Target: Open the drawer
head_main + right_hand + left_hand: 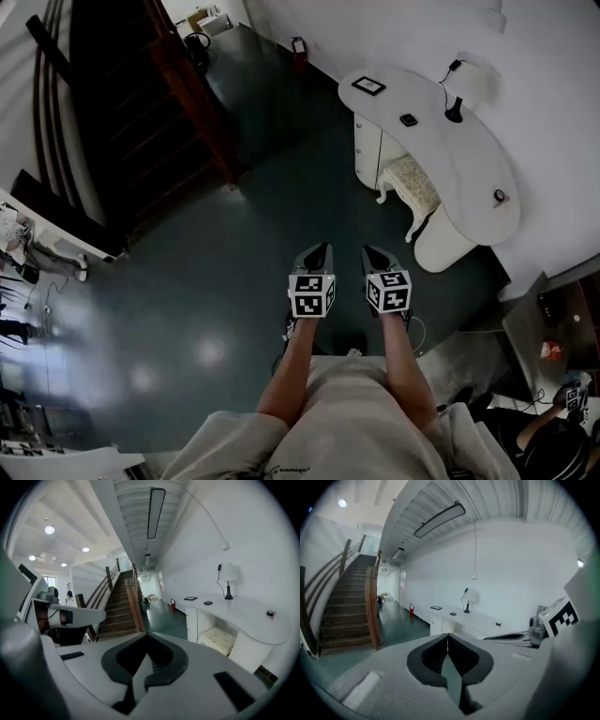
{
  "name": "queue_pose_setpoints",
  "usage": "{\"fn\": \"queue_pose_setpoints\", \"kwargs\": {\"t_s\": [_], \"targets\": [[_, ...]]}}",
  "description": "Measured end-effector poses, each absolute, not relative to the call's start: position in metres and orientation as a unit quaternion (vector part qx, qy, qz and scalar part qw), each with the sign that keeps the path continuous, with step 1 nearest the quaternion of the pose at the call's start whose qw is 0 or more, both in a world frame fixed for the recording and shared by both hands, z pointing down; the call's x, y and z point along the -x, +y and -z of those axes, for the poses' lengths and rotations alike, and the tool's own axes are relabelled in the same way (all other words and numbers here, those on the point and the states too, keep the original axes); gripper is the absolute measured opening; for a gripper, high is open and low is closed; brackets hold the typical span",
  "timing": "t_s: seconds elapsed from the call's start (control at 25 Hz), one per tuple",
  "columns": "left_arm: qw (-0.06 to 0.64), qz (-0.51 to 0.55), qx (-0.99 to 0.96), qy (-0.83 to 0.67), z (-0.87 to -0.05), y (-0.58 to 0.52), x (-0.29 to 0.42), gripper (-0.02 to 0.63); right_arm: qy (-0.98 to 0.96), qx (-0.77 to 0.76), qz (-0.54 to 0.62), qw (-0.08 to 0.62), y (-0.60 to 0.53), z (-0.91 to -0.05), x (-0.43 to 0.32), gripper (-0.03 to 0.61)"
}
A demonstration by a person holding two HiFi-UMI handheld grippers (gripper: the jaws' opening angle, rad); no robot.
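In the head view, the person is standing on the dark green floor (234, 281) and holding the left gripper (320, 253) and the right gripper (372, 255) side by side, both aiming toward 12 o'clock and dipping a little. The step in hand looks like the approach. Doing it well probably means walking toward 1 o'clock, squaring up to the furniture, and parting one gripper's jaws before arriving, since neither is ready to take a handle. The white curved desk (469, 169) is lying at about 1 o'clock from both grippers, well apart from them. A white cabinet (367, 148) is standing under its near end, and a cushioned stool (412, 183) is sitting just beside that. The drawer is most likely in that cabinet, though its front is too small to make out here.

In the left gripper view, the jaws are resting pressed together with nothing between them. The cabinet (437, 624) is showing at 11 o'clock just over the tips, but far beyond them. Keeping it centred over the tips while closing in should help.

In the right gripper view, the jaws are likewise meeting tip to tip and holding nothing. The cabinet (192, 623) is sitting at 2 o'clock from the tips, distant, with the stool (218, 639) in the opening beside it. A straight, level pull should suit the drawer's runners, and the stool may be crowding the right side.
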State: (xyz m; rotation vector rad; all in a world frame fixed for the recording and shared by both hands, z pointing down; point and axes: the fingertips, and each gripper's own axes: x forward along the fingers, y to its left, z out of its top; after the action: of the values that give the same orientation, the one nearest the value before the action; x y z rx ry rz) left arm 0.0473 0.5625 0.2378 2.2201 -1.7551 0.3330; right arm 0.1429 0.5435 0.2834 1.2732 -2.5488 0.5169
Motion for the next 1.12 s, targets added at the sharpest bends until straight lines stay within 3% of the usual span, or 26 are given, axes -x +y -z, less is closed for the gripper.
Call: {"fn": "queue_pose_setpoints", "kwargs": {"t_s": [0.52, 1.12], "targets": [[0.084, -0.129, -0.756, -0.636, -0.231, 0.580, -0.028, 0.011, -0.880, -0.415, -0.213, 0.091, 0.548, -0.291, -0.140, 0.015], [0.067, -0.131, -0.836, -0.528, -0.231, 0.490, -0.060, 0.011, -0.893, -0.367, -0.249, 0.073, 0.477, -0.293, -0.120, 0.015]]}}
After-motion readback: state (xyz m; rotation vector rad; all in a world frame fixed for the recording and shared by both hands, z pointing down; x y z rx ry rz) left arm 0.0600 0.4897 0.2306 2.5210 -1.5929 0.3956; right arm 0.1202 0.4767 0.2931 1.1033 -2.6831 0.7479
